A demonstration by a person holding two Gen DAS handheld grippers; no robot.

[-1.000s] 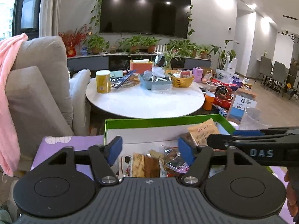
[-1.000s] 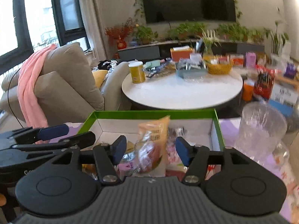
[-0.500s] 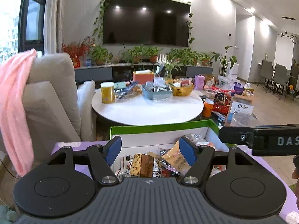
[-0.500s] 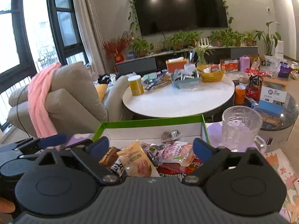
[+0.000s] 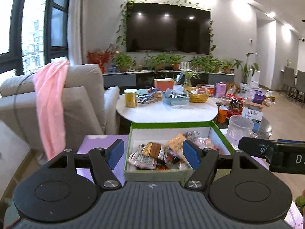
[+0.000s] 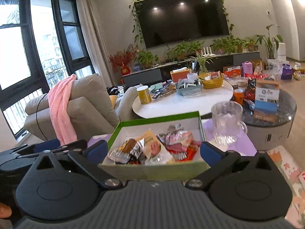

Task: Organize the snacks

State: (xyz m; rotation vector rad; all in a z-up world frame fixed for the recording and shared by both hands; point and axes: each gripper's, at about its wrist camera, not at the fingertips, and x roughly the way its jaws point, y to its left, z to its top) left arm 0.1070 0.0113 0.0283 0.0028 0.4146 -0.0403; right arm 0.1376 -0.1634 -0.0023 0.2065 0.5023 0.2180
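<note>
Snacks (image 5: 167,152) in green box (image 5: 171,125) beyond 2 spread, empty hand-held grippers (image 5: 153,153) (image 6: 152,151).

Only a white "D" reads, on the right tongs (image 5: 270,155) body.

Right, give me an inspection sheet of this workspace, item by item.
Surface: lilac patterned cloth under the box and mug.
Job's things: green-rimmed white cardboard box holding a heap of wrapped snack packets.
Clutter: clear ribbed glass mug to the right of the box, apart from it.
Grippers: left claw open, empty, at the box's near edge; right claw open wider, empty, spanning the box's front.
Cables: thin dark cable hanging over the beige sofa.
Surroundings: round white table loaded with a yellow can and baskets; pink towel on the sofa; wall television.
</note>
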